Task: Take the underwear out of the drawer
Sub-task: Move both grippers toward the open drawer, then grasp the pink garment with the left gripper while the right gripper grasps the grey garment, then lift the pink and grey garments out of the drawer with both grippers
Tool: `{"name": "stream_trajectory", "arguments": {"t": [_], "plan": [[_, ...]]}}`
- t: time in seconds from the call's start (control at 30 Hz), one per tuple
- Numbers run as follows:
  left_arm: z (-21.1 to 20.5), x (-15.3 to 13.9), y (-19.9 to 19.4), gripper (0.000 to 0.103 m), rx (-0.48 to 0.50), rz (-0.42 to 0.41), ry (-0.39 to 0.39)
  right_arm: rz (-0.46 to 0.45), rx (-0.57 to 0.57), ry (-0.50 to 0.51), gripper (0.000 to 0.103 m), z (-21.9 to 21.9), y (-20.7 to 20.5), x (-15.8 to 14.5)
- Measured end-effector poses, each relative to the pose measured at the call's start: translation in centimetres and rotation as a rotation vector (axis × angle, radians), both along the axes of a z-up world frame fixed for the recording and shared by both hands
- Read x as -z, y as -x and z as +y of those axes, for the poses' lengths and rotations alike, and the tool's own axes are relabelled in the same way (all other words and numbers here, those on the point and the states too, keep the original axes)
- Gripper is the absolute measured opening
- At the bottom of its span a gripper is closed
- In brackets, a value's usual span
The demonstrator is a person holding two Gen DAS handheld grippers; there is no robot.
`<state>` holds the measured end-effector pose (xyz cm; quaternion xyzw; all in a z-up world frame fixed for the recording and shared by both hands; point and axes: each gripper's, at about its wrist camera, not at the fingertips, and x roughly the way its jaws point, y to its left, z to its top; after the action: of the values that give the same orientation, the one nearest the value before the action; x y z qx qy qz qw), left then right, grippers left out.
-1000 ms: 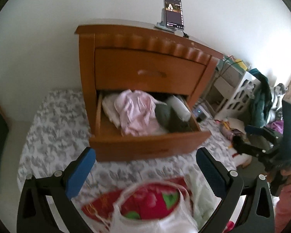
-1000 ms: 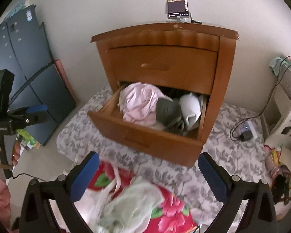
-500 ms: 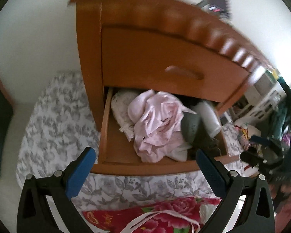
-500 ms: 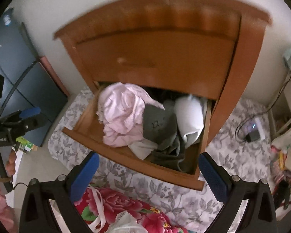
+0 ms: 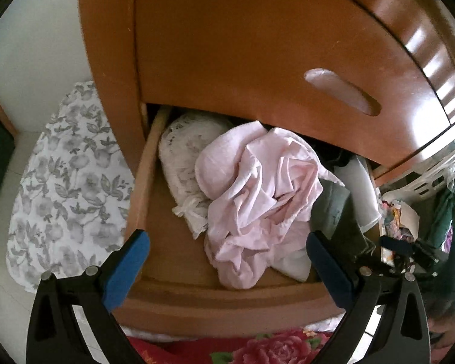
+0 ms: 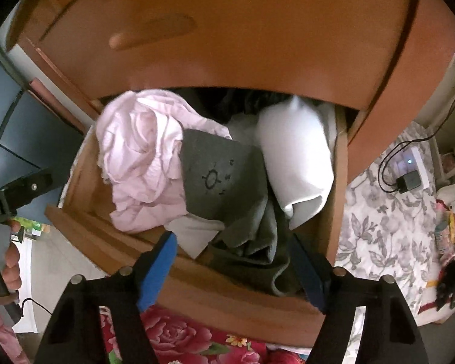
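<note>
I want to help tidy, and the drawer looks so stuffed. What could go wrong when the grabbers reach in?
1. The clothes lie tangled: the pink cloth overlaps the grey garment, so pulling one could drag others out.
2. The right gripper, whose jaws have just been closing with nothing pinched yet, hangs above the drawer's front edge and might bump it.
3. The closed top drawer overhangs the pile, so the left gripper, open and empty, has little room further back.

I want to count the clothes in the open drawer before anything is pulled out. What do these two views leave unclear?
- Back of the drawer: both views, hidden under the closed drawer front above; only dark cloth shows.
- Under the pink garment and grey garment: covered, both views.
- Patterned white bundle: right wrist view, hidden behind the pink garment.
- Which pieces are underwear: too crumpled to tell.
</note>
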<state>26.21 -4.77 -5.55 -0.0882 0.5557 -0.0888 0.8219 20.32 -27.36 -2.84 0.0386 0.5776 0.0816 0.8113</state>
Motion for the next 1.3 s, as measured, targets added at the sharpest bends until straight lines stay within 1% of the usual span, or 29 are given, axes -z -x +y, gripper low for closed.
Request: {"name": "stream_trajectory", "arguments": {"t": [0.03, 0.13, 0.2, 0.23, 0.27, 0.33, 0.37, 0.4, 0.43, 0.53, 0.6, 0.63, 0.67, 0.7, 0.73, 0.77, 0.83, 0.97, 1.13, 1.3], "plan": [[-0.1, 0.3, -0.3, 0.103, -0.003, 0.007, 0.006, 0.012, 0.002, 0.008, 0.078, 0.0, -0.2, 0.5], [-0.4, 1.3, -1.4, 0.102, -0.015, 0.024, 0.011, 0.045, 0.008, 0.006, 0.067, 0.0, -0.9, 1.6], [-0.7, 2.0, -2.0, 0.101, -0.016, 0.036, 0.01, 0.055, 0.013, 0.009, 0.066, -0.1, -1.3, 2.2], [-0.7, 2.3, -2.2, 0.096, -0.018, 0.04, 0.014, 0.061, 0.016, 0.007, 0.062, -0.2, -1.4, 2.5], [-0.9, 2.7, -2.6, 0.092, -0.018, 0.045, 0.021, 0.067, 0.02, 0.003, 0.055, -0.2, -1.5, 2.7], [-1.2, 3.3, -3.1, 0.09, -0.017, 0.059, 0.024, 0.084, 0.027, -0.001, 0.048, -0.3, -1.6, 3.2], [-1.4, 3.6, -3.3, 0.087, -0.018, 0.063, 0.024, 0.089, 0.028, 0.004, 0.044, -0.3, -1.7, 3.4], [-1.6, 3.8, -3.5, 0.084, -0.015, 0.065, 0.026, 0.092, 0.032, 0.006, 0.041, -0.3, -1.7, 3.6], [-1.9, 4.0, -3.7, 0.079, -0.008, 0.07, 0.026, 0.094, 0.036, 0.002, 0.038, -0.6, -1.9, 3.7], [-2.6, 4.8, -4.1, 0.074, 0.003, 0.088, 0.025, 0.093, 0.052, -0.015, 0.032, -1.0, -1.9, 4.0], [-3.1, 5.2, -4.3, 0.068, 0.007, 0.089, 0.026, 0.092, 0.055, -0.019, 0.029, -1.1, -1.9, 4.1], [-3.3, 5.3, -4.4, 0.059, 0.009, 0.088, 0.021, 0.09, 0.054, -0.017, 0.026, -1.0, -1.8, 4.1], [-3.5, 5.5, -4.5, 0.047, 0.009, 0.088, 0.011, 0.087, 0.052, -0.01, 0.023, -1.0, -1.8, 4.1], [-3.6, 5.6, -4.5, 0.04, 0.006, 0.091, -0.002, 0.082, 0.048, -0.003, 0.02, -1.2, -1.7, 4.2], [-3.6, 5.6, -4.4, 0.027, 0.002, 0.093, -0.006, 0.078, 0.044, 0.001, 0.018, -1.1, -1.6, 4.1], [-3.5, 5.7, -4.4, 0.016, -0.002, 0.095, -0.009, 0.072, 0.04, 0.004, 0.016, -0.8, -1.5, 4.1], [-2.9, 5.8, -4.2, 0.011, -0.007, 0.091, -0.002, 0.06, 0.032, 0.003, 0.015, -0.5, -1.2, 4.0], [-2.4, 5.4, -3.6, 0.009, 0.001, 0.07, 0.014, 0.04, 0.04, -0.007, 0.014, -1.1, -0.7, 3.3], [-1.4, 4.3, -2.0, 0.009, 0.021, 0.036, 0.04, 0.002, 0.044, -0.035, 0.014, -2.0, 0.1, 1.3], [-0.9, 1.8, -0.7, 0.009, 0.052, -0.026, 0.079, -0.056, 0.051, -0.072, 0.013, -2.4, 0.6, -1.3]]}}
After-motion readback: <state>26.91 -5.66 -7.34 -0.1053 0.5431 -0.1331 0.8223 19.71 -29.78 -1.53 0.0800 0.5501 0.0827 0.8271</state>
